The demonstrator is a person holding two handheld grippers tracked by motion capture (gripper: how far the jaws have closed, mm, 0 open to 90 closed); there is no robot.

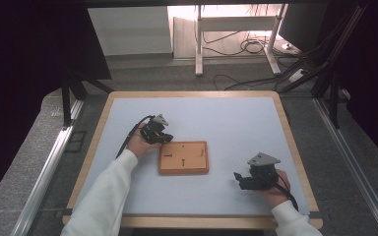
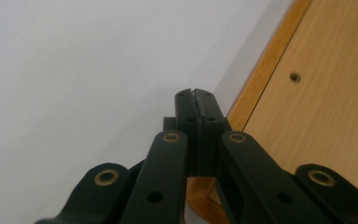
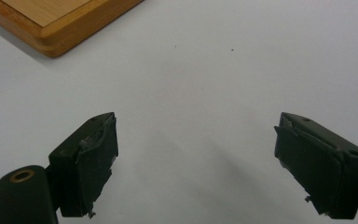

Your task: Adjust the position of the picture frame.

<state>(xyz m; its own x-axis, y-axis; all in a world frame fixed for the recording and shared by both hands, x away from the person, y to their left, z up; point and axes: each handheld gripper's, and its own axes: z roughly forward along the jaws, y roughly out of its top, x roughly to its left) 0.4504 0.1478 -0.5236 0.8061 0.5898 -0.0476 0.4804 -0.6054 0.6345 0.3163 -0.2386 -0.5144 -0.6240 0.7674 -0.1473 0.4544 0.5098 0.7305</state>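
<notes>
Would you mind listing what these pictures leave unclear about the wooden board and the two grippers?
- Wooden board: dark marks on its top, too small in the high view to identify.
- Board's far part: cut off by the frame edge in both gripper views.
- Left gripper: shut; whether it touches the board's edge, its own jaws hide.
- Right gripper: open, nothing between.

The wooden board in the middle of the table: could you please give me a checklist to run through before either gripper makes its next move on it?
1. Wooden board lies flat on the table: ok.
2. Left gripper shut, nothing between its jaws: ok.
3. Left gripper tip close to the board's edge, at its upper left corner in the high view; contact: cannot tell.
4. Right gripper open and holding nothing: ok.
5. Right gripper apart from the board, over bare table: ok.
6. Small dark marks on the board's top; pegs or holes: cannot tell.
</notes>
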